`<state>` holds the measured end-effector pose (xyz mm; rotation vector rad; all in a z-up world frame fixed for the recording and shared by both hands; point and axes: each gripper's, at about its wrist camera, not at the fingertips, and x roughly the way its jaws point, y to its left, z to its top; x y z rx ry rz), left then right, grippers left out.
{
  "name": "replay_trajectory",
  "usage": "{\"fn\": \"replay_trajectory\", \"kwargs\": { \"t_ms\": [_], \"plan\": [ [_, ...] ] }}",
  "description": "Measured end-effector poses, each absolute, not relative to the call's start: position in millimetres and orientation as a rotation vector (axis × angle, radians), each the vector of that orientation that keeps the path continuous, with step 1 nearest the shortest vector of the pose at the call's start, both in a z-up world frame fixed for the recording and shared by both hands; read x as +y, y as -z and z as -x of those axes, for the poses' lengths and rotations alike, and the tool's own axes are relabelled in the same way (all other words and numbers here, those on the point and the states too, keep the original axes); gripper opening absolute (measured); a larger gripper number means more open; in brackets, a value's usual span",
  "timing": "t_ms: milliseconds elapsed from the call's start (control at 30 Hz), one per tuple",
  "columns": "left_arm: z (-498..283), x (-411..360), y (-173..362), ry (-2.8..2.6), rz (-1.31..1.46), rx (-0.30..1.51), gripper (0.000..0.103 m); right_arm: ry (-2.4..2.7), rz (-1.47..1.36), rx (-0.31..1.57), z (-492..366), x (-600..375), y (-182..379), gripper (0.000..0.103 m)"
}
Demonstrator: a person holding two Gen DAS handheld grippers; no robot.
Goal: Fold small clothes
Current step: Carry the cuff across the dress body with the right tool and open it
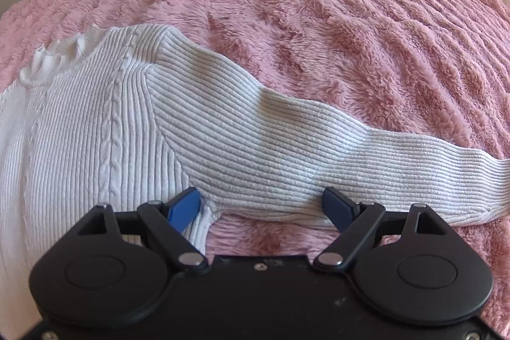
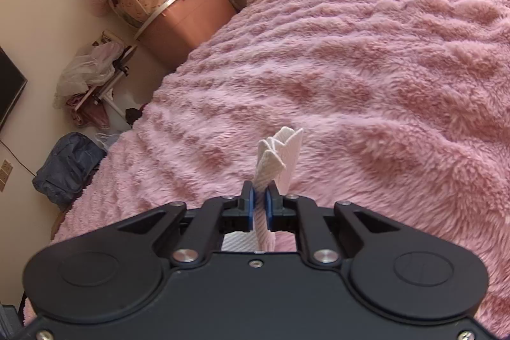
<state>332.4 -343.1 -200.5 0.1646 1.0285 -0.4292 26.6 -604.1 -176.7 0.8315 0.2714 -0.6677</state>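
The left gripper (image 1: 263, 207) stands with its blue-padded jaws spread wide, one pad over the sweater's body by the armpit and the other at the sleeve's lower edge, gripping nothing. The white ribbed sweater (image 1: 95, 133) lies flat on the fluffy pink blanket (image 1: 350, 37), a cable-knit column running up its front, a ruffled collar (image 1: 60, 56) at the neck, and its sleeve (image 1: 318, 148) stretched out sideways. The right gripper (image 2: 259, 201) has its jaws pressed together on a pleated bunch of white ribbed fabric (image 2: 277, 158) that stands up beyond its fingertips. Further off, beside the bed, sit a pink storage box (image 2: 188, 24) and a blue bag (image 2: 67, 164).
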Motion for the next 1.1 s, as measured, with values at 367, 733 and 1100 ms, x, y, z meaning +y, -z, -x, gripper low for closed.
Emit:
{"fn": "replay_trajectory", "kwargs": {
  "t_ms": [367,733,1100],
  "plan": [
    [-330,-236,145,0.346,-0.048,0.984,0.089,0.403,-0.734,0.231,-113,-514,106,0.008],
    [-306,-45,121,0.137,0.084,0.982,0.089,0.080,-0.686,0.292,-200,-349,76,0.008],
    [-278,50,138,0.060,0.162,1.011,0.089,-0.120,-0.620,0.457,-262,-210,117,0.008]
  ]
}}
